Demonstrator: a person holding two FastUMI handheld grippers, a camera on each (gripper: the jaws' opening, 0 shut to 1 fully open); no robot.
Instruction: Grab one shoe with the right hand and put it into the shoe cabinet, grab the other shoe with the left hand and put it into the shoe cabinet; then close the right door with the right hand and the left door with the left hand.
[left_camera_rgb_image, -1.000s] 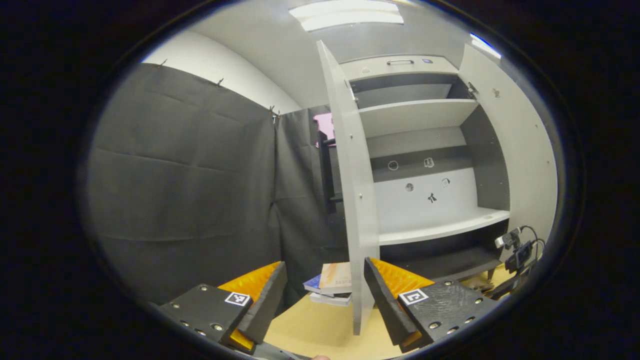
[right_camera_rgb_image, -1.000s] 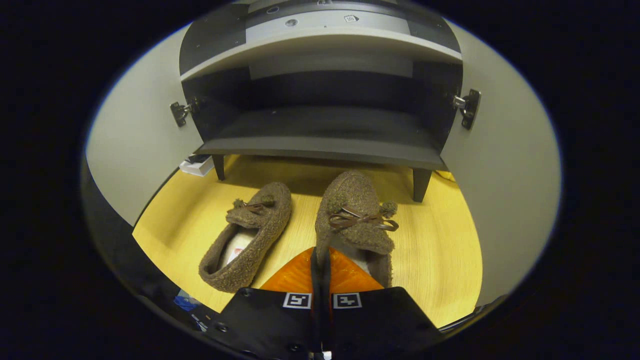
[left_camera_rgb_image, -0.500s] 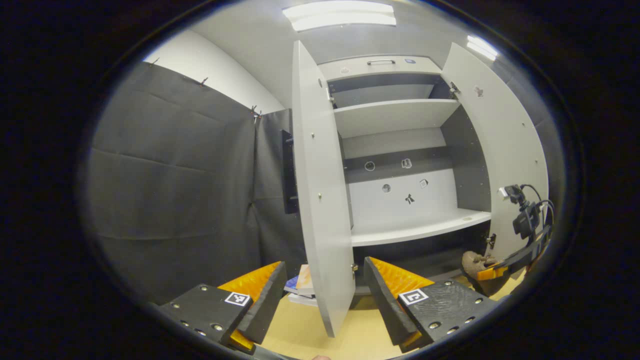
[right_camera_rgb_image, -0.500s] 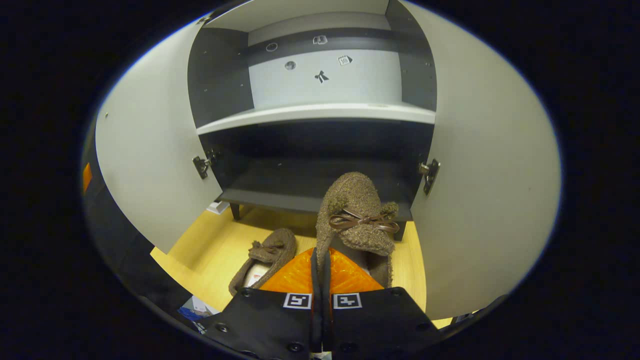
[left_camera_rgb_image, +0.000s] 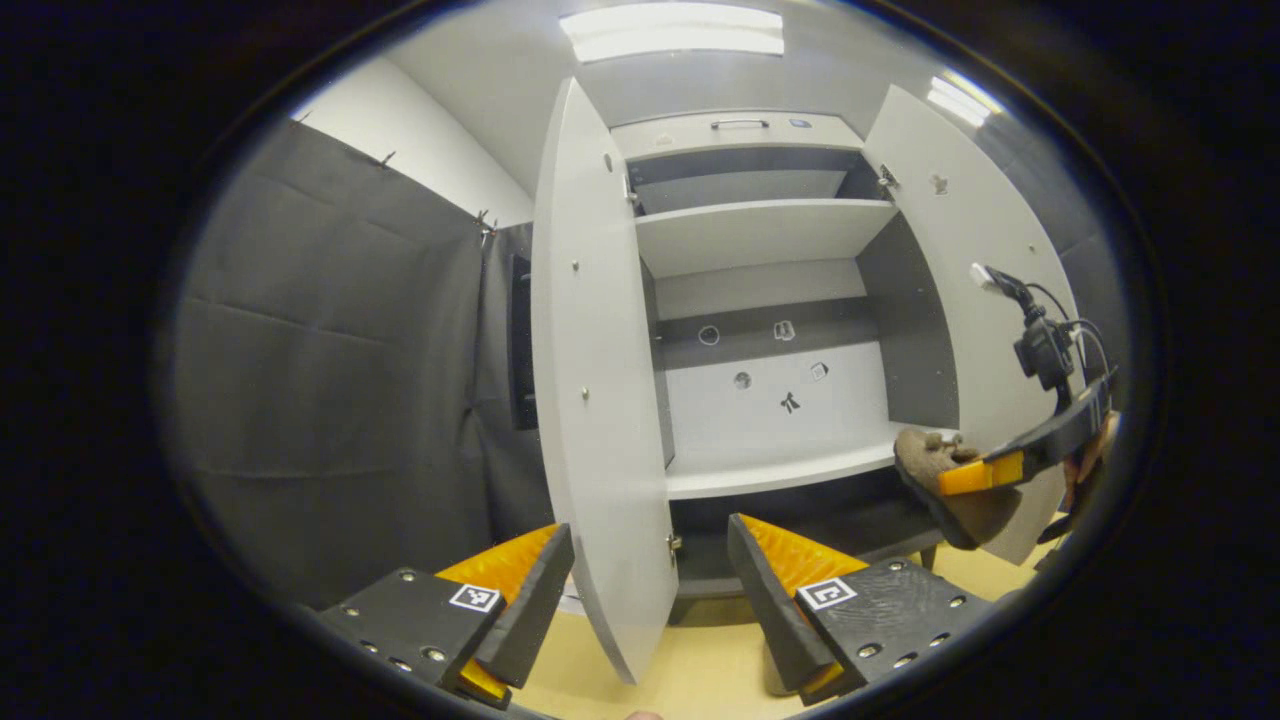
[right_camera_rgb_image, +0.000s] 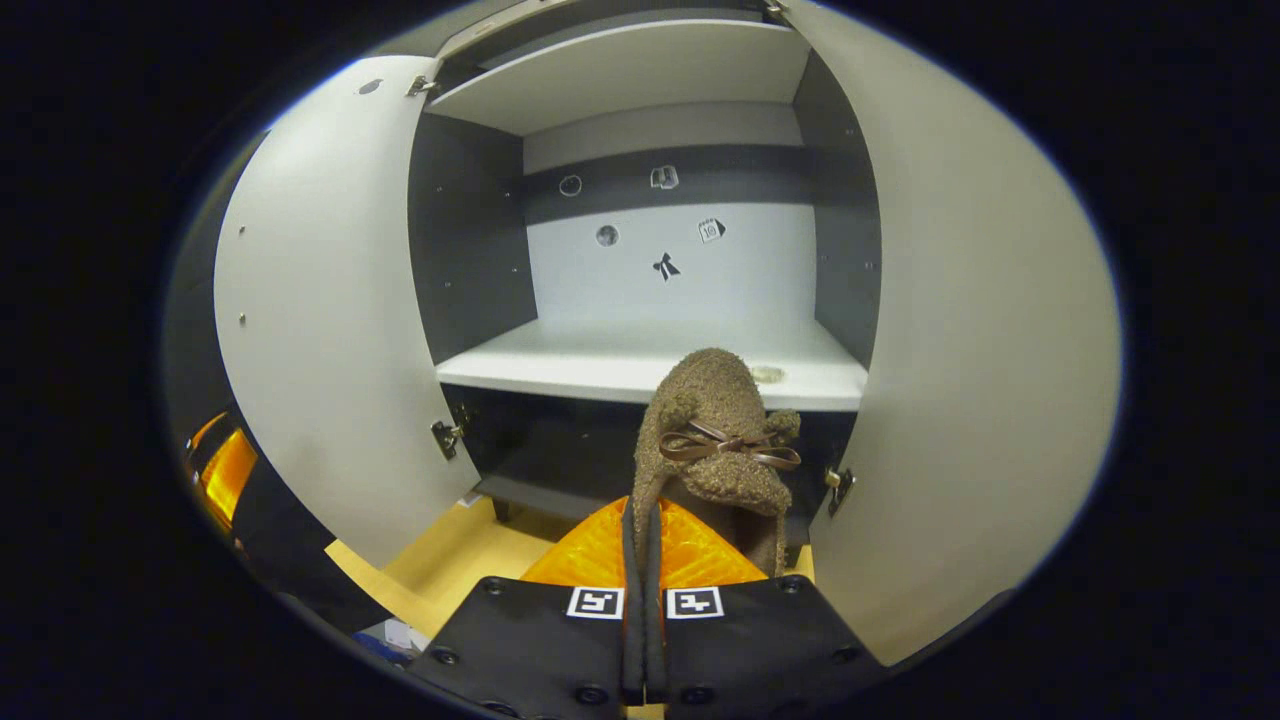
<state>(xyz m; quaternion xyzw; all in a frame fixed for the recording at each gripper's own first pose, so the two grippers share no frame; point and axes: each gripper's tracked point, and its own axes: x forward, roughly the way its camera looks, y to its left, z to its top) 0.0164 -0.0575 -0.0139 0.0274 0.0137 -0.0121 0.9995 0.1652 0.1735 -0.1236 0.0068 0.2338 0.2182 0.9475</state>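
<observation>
While the shoe cabinet (right_camera_rgb_image: 640, 350) stood with both doors swung wide, the left gripper (left_camera_rgb_image: 650, 580) hung low in front of it with its fingers spread apart and nothing between them, the edge of the left door (left_camera_rgb_image: 595, 400) rising in the gap. In the left gripper view the grey shelves lay beyond that door, and farther right the right gripper (left_camera_rgb_image: 985, 470) came in from the side, held by a hand (left_camera_rgb_image: 1090, 465). It carried a fuzzy brown shoe (right_camera_rgb_image: 715, 440) in the air, level with the front edge of the white middle shelf (right_camera_rgb_image: 600, 360). In the right gripper view its fingers were pressed nearly together, pinching the shoe's heel rim, with the toe and small ribbon bow pointing into the cabinet. The right door (right_camera_rgb_image: 980, 380) stood open beside the shoe, above the yellow floor (right_camera_rgb_image: 450, 560).
</observation>
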